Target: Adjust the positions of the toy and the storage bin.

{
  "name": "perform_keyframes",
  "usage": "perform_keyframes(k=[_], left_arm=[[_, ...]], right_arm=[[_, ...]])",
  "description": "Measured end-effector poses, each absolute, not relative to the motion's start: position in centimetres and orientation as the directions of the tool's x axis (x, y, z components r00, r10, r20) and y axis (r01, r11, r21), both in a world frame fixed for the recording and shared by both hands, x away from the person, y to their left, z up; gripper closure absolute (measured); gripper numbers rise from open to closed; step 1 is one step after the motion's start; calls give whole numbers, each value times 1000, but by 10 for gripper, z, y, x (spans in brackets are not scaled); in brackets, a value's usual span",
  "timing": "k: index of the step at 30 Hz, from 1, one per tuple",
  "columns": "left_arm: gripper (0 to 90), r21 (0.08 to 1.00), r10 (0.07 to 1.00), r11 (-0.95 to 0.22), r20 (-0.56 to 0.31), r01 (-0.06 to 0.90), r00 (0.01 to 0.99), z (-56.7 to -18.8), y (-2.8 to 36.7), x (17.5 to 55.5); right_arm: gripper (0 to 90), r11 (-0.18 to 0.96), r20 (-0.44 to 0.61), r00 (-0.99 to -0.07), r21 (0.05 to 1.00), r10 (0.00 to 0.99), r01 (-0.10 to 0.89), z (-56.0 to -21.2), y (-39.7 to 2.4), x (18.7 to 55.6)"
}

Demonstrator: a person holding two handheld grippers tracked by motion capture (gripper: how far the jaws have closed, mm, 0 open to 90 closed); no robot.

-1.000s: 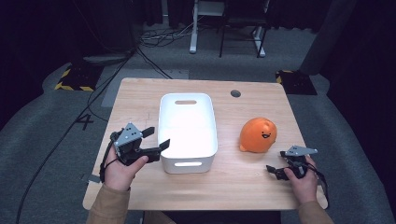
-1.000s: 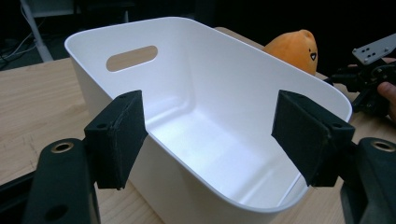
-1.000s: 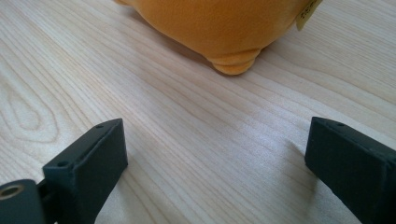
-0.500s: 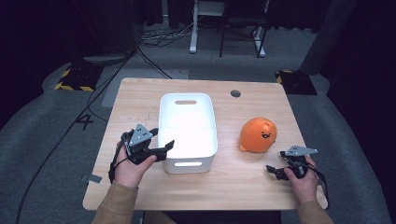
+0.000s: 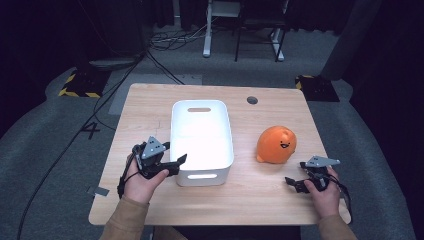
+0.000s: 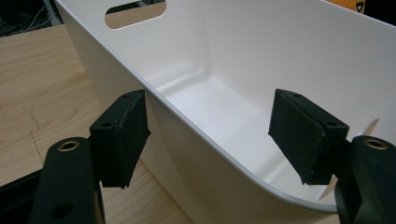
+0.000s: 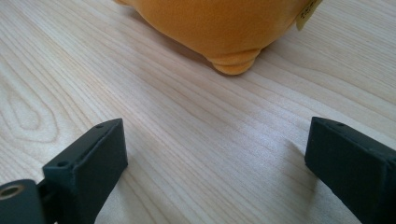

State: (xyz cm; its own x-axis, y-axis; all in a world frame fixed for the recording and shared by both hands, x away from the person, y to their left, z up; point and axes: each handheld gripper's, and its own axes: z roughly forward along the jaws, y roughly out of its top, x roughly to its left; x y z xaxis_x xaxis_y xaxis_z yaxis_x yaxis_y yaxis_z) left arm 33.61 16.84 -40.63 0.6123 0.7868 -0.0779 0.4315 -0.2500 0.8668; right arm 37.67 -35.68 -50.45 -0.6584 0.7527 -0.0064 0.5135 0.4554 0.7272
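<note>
While my left gripper point(image 5: 176, 162) straddles the near-left wall of the white bin point(image 5: 202, 107), its jaws stand wide apart, one outside the wall and one over the bin's hollow, neither touching the plastic. Seen along the left gripper point(image 6: 210, 135) itself, the bin point(image 6: 243, 70) rim runs between the two black pads, and a handle slot cuts the far wall. My left hand point(image 5: 140, 177) wraps the gripper body just left of the bin, on the wooden table point(image 5: 150, 105).

Right of the bin, apart from it, sits the orange plush toy point(image 5: 276, 145), a small dark face on its side. My right gripper point(image 5: 294, 182) rests on the table nearer me than the toy and well right of the bin, held in my right hand point(image 5: 322, 192). Its jaws also stand wide, holding nothing: along the right gripper point(image 7: 215, 158), bare wood grain lies between the pads, and the toy point(image 7: 219, 28) sits beyond them, a stubby foot resting on the table point(image 7: 93, 70) and a small tag at its edge.

A round dark grommet point(image 5: 252, 100) marks the tabletop beyond the bin's far-right corner.
</note>
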Motion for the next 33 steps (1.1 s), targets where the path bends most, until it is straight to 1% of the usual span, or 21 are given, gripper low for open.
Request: perform_keyframes(k=[4, 15, 19, 22, 25, 26, 33], left_arm=[[282, 869, 781, -248, -83, 429, 618, -406, 163, 331], [270, 865, 722, -294, -78, 406, 687, -404, 136, 312], [271, 866, 714, -292, -86, 407, 695, -404, 130, 303], [270, 863, 708, -310, -71, 399, 703, -403, 125, 296], [268, 858, 702, -317, -74, 404, 709, -402, 120, 290], [268, 858, 696, -330, -61, 393, 716, -402, 119, 288], [256, 847, 687, -348, -61, 401, 724, -400, 109, 277]], right_arm=[[58, 456, -7, -658, 727, 753, 514, -504, -357, 377], [58, 455, -5, -658, 727, 753, 514, -504, -357, 377], [58, 456, -6, -659, 727, 752, 514, -504, -357, 377], [58, 457, -7, -659, 726, 752, 514, -504, -357, 377], [58, 456, -6, -659, 727, 752, 514, -504, -357, 377], [58, 457, -6, -660, 726, 751, 514, -504, -357, 377], [58, 462, -7, -665, 724, 747, 512, -504, -357, 377]])
